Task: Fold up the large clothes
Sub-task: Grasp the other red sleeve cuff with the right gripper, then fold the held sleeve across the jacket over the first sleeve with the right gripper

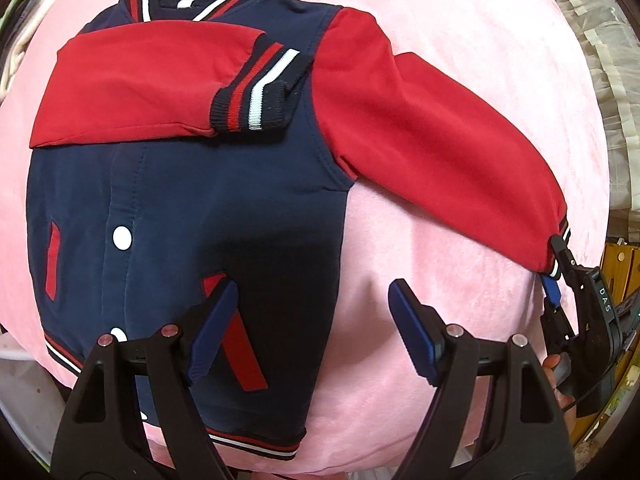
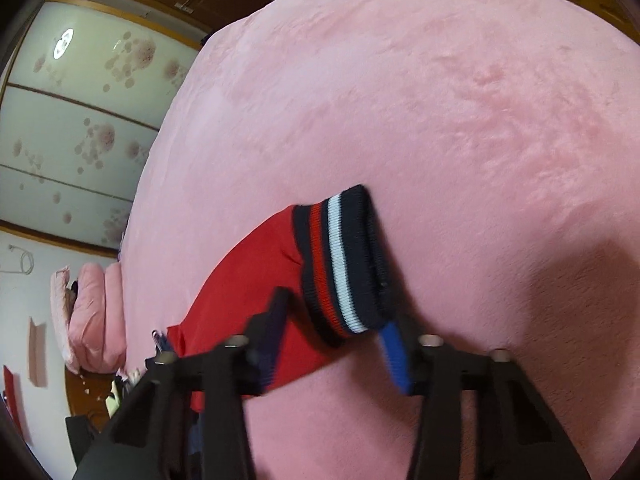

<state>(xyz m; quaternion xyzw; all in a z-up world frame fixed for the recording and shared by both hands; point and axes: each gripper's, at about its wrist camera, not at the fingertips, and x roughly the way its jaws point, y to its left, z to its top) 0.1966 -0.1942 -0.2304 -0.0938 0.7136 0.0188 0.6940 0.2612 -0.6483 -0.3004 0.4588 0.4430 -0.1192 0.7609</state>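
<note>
Folding a varsity jacket [image 1: 192,208] spread on a pink blanket [image 1: 460,20]: the right gripper [image 2: 336,344] pinches the outstretched sleeve [image 1: 440,152] at its striped cuff [image 2: 344,260], while the left gripper [image 1: 312,324] hovers spread over the near hem. Best carried leftward, flat across the chest, onto the already folded sleeve [image 1: 140,84].

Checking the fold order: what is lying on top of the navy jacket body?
One red sleeve lies folded across the navy jacket body, its striped cuff near mid-chest. It covers the upper front, so any snaps there are hidden; white snaps show lower down.
</note>
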